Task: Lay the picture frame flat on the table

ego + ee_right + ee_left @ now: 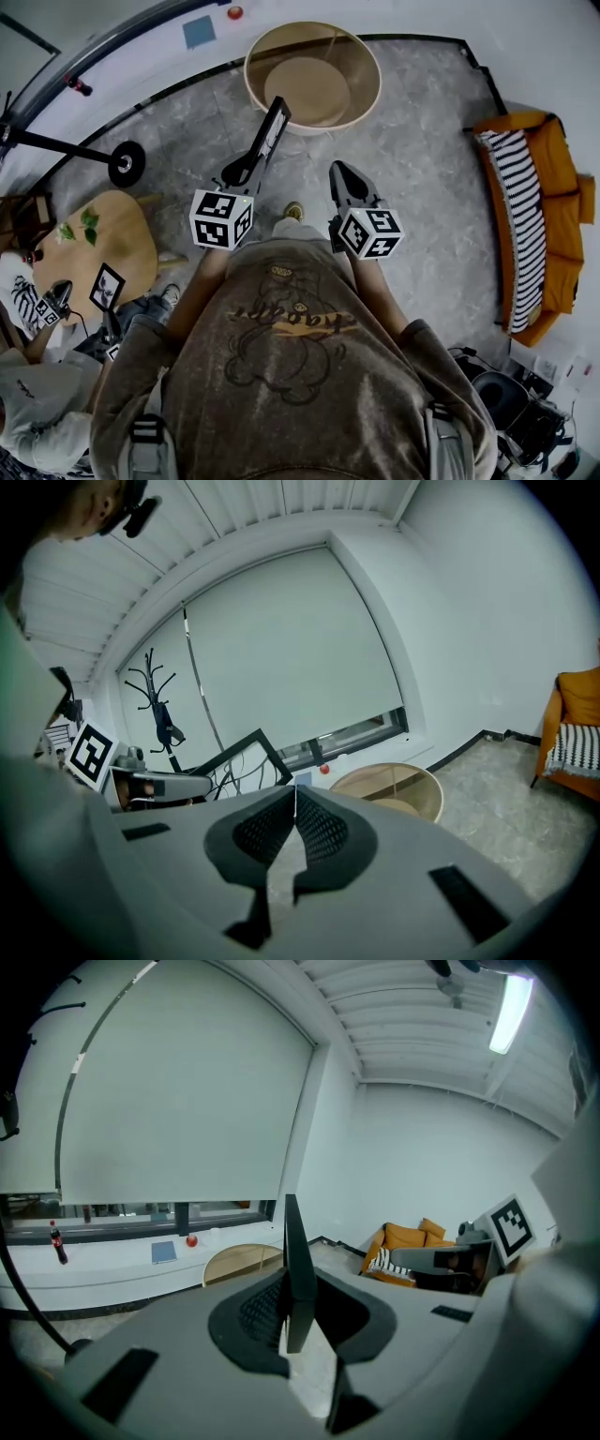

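The black picture frame (270, 134) is held edge-up in the air, with my left gripper (248, 171) shut on its lower edge. In the left gripper view the frame (296, 1241) stands edge-on between the dark pads (262, 1312). My right gripper (339, 172) floats beside it on the right, shut with nothing in it, its pads meeting at the tips (295, 794). Ahead stands the round wooden table (258, 89), its top bare, and both grippers are short of it. The right gripper view also shows the frame (234, 754) and the table (427, 789).
An orange sofa with a striped cushion (534, 216) lines the right wall. At left are a low wooden table (131, 253) with a plant and a small frame (106, 287), a seated person (37, 403), and a stand's wheel (125, 164). A windowsill (159, 42) runs behind.
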The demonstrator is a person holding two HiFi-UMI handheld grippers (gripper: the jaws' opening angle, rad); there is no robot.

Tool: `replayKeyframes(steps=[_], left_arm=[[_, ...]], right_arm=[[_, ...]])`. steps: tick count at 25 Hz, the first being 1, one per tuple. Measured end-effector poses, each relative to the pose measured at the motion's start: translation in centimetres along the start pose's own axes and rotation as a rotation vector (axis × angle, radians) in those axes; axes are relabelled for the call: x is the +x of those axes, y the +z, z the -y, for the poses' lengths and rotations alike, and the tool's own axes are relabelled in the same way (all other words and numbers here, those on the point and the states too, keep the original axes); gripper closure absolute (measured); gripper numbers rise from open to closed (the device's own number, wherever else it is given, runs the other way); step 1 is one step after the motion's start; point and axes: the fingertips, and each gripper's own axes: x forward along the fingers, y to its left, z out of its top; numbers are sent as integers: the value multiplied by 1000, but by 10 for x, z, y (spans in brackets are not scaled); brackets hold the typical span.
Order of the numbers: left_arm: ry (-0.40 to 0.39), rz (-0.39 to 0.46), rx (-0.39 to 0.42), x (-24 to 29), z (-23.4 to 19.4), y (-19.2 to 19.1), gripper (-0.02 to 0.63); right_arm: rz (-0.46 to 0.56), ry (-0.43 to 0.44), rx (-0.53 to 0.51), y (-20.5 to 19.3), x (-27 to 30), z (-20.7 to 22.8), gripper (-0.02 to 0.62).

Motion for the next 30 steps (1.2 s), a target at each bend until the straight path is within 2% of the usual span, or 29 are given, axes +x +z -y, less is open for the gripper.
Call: replayKeyframes(steps=[7, 13, 19, 30], left_arm=[[31, 16, -15, 38, -6, 21, 532], [62, 20, -23, 60, -10, 30, 532], [73, 8, -19, 70, -13, 32, 532], [48, -15, -19, 100, -35, 38, 532]], right_arm=[[-17, 38, -31, 23, 29, 32, 575], [-40, 67, -38, 29, 47, 56, 575], [-60, 92, -22, 26, 59, 61, 575], [-61, 47, 10, 27, 86, 77, 575]])
